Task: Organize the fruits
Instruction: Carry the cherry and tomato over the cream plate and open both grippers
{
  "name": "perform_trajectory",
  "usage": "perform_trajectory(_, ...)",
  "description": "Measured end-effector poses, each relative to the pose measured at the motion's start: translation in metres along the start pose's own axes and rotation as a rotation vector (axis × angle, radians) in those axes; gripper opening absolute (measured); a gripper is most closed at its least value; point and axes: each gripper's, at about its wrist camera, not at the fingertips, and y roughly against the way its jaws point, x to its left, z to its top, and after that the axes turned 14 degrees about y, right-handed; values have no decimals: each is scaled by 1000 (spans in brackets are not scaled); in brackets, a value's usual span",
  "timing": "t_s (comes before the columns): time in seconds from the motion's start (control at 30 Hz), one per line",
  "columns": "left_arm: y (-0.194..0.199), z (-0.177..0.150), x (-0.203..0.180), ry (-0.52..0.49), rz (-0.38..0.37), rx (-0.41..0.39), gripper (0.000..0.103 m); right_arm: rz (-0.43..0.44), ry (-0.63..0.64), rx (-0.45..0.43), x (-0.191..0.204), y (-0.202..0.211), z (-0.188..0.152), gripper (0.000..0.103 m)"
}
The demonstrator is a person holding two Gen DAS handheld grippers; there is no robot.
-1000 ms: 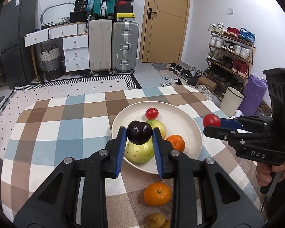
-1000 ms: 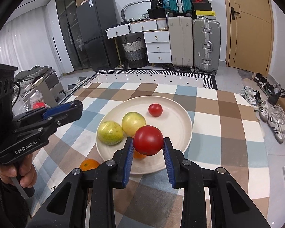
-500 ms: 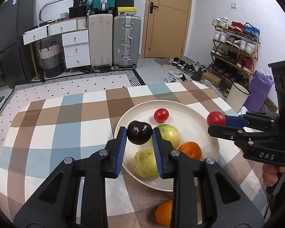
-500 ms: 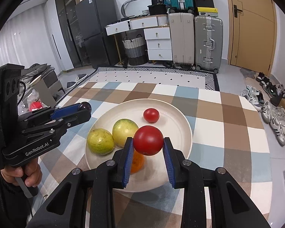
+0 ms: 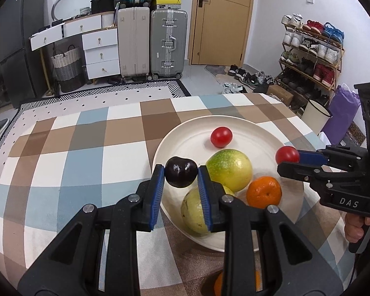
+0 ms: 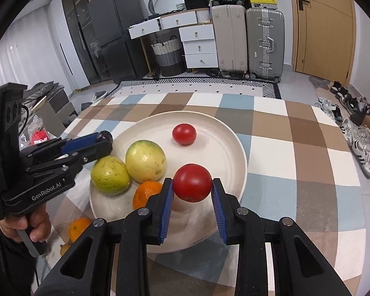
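A white plate (image 5: 185,133) (image 6: 224,133) on the checked tablecloth holds a red tomato (image 5: 221,137) (image 6: 184,134), two yellow-green fruits (image 5: 229,169) (image 6: 145,160) (image 6: 110,175) and an orange (image 5: 264,192) (image 6: 145,193). My left gripper (image 5: 181,175) is shut on a dark plum (image 5: 181,175), held above the plate's left rim; it also shows at the left in the right wrist view (image 6: 103,138). My right gripper (image 6: 192,183) is shut on a red tomato (image 6: 192,182), held above the plate's near side; it also shows at the right in the left wrist view (image 5: 287,155).
Another orange (image 6: 77,228) lies on the cloth by the plate's near left edge, with a small yellowish fruit (image 6: 65,248) beside it. The checked table (image 5: 86,153) ends at the far edge, with suitcases, drawers and a shoe rack beyond.
Both grippers have moved further over the table with their fruits still held. The plate has shifted right in the left wrist view and closer in the right wrist view.
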Motion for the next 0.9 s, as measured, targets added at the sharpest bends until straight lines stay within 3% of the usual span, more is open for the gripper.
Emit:
perform_trajectory(0.17,-1,1,0,2,-11,2,25,-1,-20,-11,-4,0,0,33)
perform_trajectory(0.23,-1,0,-1,0,-11,2,25,4,-21,-21,-4,3,1,42)
perform_trajectory(0.27,-1,0,-1,-2,-12,1,25,2,-24,-31,-5,5,1,52)
perform_trajectory(0.4,2,0,1,9,-14,4,26,-6,-36,-56,-6,11,2,62)
perform_trajectory(0.57,9,-2,6,32,-1,-5,52,-20,-42,-72,-7,18,3,86)
perform_trajectory(0.6,12,-2,6,33,1,-10,56,-12,-48,-75,-8,19,4,87)
perform_trajectory(0.67,16,-4,7,38,10,-28,75,14,-60,-77,-7,21,5,88)
perform_trajectory(0.8,26,-6,6,45,17,-41,82,15,-50,-68,0,23,4,94)
perform_trajectory(0.9,36,-10,6,43,24,-49,95,61,-88,-68,0,27,-2,102)
